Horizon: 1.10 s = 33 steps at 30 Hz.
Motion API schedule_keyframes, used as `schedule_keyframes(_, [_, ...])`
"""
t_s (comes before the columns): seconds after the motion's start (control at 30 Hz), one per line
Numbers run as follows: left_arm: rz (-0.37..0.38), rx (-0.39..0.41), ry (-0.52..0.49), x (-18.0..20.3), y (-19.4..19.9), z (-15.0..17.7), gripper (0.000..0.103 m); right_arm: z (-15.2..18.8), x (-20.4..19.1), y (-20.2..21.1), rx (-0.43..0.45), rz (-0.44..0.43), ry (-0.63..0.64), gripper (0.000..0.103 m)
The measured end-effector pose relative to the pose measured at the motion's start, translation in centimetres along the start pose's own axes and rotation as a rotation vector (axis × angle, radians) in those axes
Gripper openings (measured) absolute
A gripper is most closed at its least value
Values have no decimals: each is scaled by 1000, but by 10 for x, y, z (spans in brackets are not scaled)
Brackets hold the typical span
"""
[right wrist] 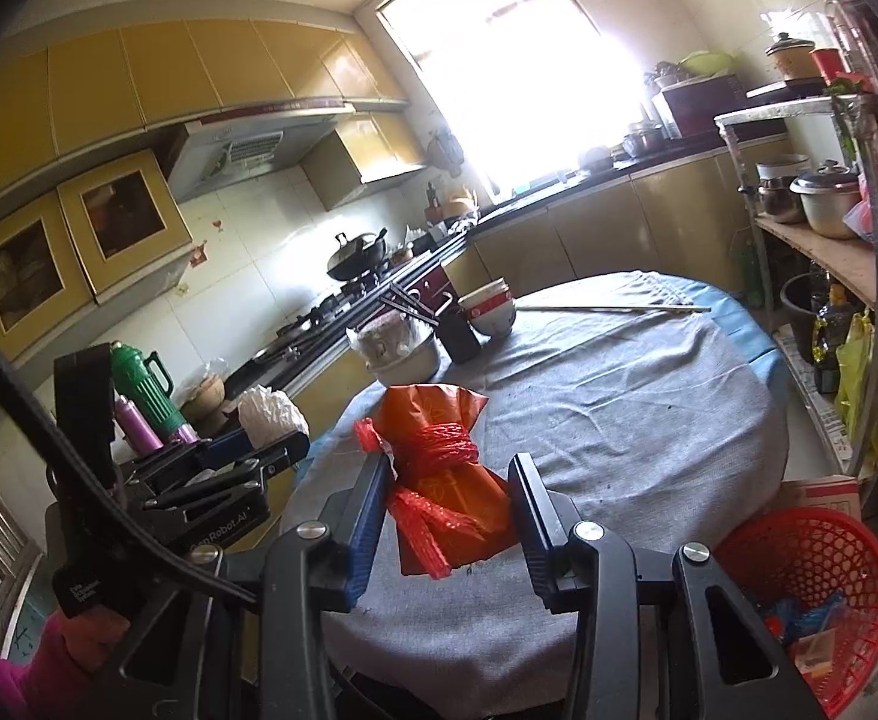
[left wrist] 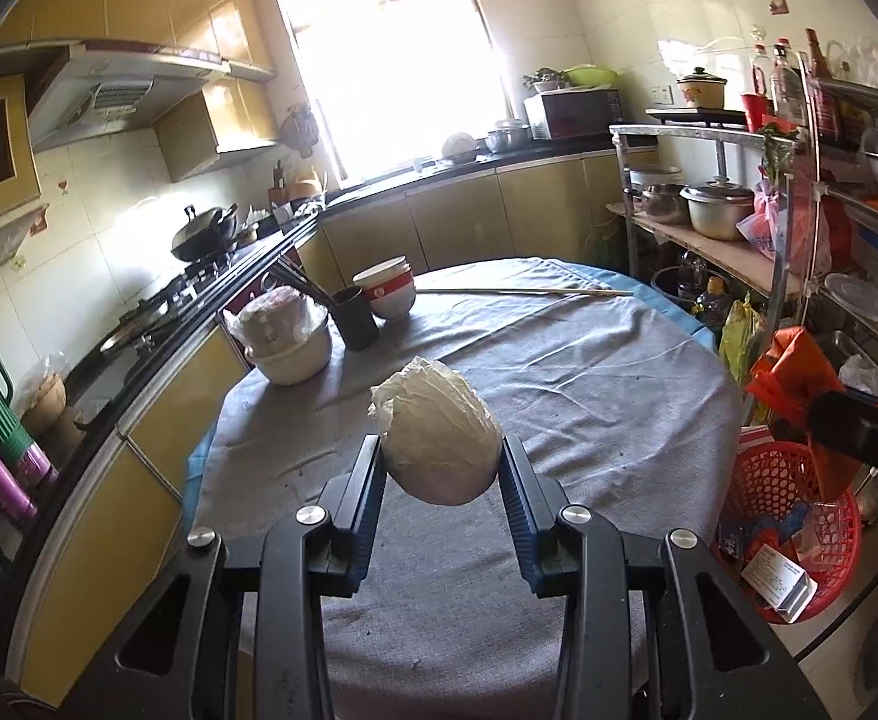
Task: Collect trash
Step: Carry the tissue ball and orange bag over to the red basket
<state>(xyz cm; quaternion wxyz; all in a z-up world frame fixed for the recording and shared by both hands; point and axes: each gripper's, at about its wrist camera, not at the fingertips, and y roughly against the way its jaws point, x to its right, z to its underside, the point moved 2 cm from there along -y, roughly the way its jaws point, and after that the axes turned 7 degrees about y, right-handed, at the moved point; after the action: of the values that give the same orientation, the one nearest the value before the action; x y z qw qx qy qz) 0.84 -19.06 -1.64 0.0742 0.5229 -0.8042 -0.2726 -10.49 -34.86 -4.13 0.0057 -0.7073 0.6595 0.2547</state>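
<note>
White wad (left wrist: 439, 438) pinched in left tool (left wrist: 442, 468), held above desk (left wrist: 589, 372). Orange bag (right wrist: 445, 480) clamped in right tool (right wrist: 451, 504). Both judged light, soft, crinkly, squashy; best gripped mid-bulk. Red basket (right wrist: 811, 576) sits near desk edge.

Ahead of my tongs I see a round table (left wrist: 589, 372) under grey cloth, a blazing window (left wrist: 385, 54) beyond it, yellow cabinets (right wrist: 139, 78) left, metal shelving (left wrist: 739, 192) right.
</note>
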Motion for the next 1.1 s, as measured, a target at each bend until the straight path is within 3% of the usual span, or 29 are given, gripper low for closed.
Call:
schedule_keyframes(0.47, [32,19,-81,49,13,-6,40,1,28,45,71,23,-61,44])
schedule_keyframes(1.1, [70,7,-166,111,13,-6,40,12,72,82,100,54,-138,44])
